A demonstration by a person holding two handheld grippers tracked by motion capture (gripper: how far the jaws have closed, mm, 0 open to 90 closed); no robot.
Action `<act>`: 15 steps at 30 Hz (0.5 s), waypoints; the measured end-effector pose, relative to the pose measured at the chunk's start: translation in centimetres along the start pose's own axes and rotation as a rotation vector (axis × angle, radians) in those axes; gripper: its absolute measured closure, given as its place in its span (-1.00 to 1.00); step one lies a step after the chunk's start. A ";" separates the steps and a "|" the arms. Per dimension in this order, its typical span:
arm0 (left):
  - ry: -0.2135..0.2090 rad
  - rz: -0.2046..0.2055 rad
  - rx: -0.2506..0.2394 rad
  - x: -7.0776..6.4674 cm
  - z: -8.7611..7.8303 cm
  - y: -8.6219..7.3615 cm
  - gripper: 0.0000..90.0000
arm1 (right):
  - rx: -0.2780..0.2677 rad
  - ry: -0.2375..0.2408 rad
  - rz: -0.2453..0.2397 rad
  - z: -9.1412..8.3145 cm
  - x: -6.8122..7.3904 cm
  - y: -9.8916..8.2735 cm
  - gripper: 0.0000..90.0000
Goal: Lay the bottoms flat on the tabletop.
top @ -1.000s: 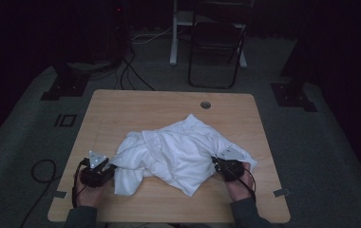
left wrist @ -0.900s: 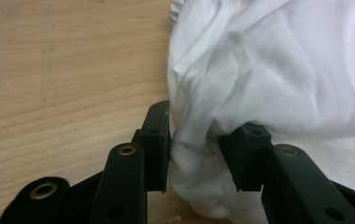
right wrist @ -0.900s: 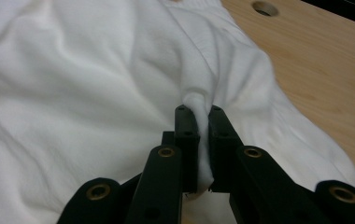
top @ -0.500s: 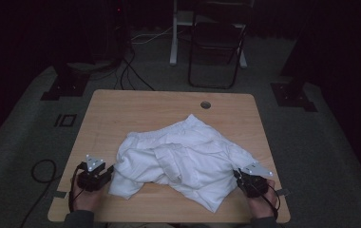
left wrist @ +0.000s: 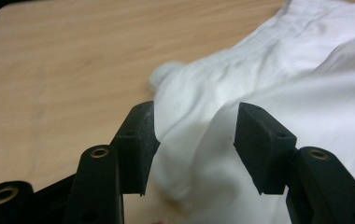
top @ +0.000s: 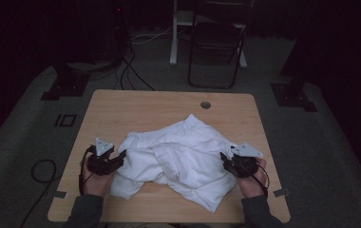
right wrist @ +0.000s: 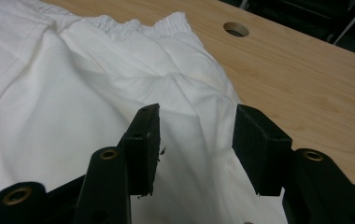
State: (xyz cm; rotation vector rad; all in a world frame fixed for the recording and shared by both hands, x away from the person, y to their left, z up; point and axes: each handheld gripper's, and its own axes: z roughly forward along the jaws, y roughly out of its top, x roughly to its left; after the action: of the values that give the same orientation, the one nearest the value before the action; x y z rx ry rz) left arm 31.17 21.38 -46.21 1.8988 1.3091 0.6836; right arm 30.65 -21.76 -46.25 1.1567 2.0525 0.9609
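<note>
A white garment [top: 178, 159] with an elastic waistband [right wrist: 133, 23] lies rumpled across the near half of the wooden table [top: 136, 109]. My left gripper [top: 120, 156] is at the cloth's left edge. Its jaws have just been opening and stand apart, with a fold of white cloth [left wrist: 199, 154] lying loose between them [left wrist: 194, 116]. My right gripper [top: 223, 158] is at the cloth's right edge. Its jaws have also just been opening, and the fabric [right wrist: 194, 140] below and between them [right wrist: 196, 116] is not pinched.
A round cable hole [top: 205, 104] sits near the table's far edge, also visible in the right gripper view [right wrist: 235, 29]. A folding chair [top: 216, 47] stands beyond the table. Cables [top: 41, 171] and black stand bases [top: 64, 88] lie on the grey floor.
The right hand drew the cloth out to the right, so it now lies wider and flatter. Both hands have since shifted slightly up and inward.
</note>
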 end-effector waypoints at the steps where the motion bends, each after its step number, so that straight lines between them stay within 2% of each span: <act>1: -0.008 0.013 0.005 -0.5 0.4 0.6 0.08 | 0.007 0.004 0.001 0.6 0.1 0.3 0.14; 4: -0.033 0.046 0.007 -1.9 1.6 2.1 0.07 | 0.032 0.003 0.000 2.3 0.3 1.1 0.14; 6: -0.044 0.070 0.002 -2.9 2.4 2.8 0.07 | 0.048 -0.009 -0.021 3.2 0.5 1.5 0.13; 8: -0.065 0.071 0.007 -3.8 3.3 3.2 0.06 | 0.062 -0.008 -0.028 4.2 0.6 1.9 0.11; 12: -0.151 0.060 0.029 -5.2 5.1 3.2 0.00 | 0.107 0.004 -0.010 6.2 0.5 2.0 -0.01; 14: -0.200 0.050 0.054 -5.6 5.9 2.9 -0.14 | 0.139 0.018 -0.008 7.0 0.5 1.9 -0.07; 15: -0.212 0.048 0.060 -5.8 6.2 2.6 -0.16 | 0.152 0.018 -0.013 7.3 0.6 1.7 -0.09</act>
State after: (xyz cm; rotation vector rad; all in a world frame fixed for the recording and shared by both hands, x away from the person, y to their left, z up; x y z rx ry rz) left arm 35.34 13.73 -48.00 1.9967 1.1651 0.4567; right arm 36.77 -18.44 -49.07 1.2145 2.1762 0.8228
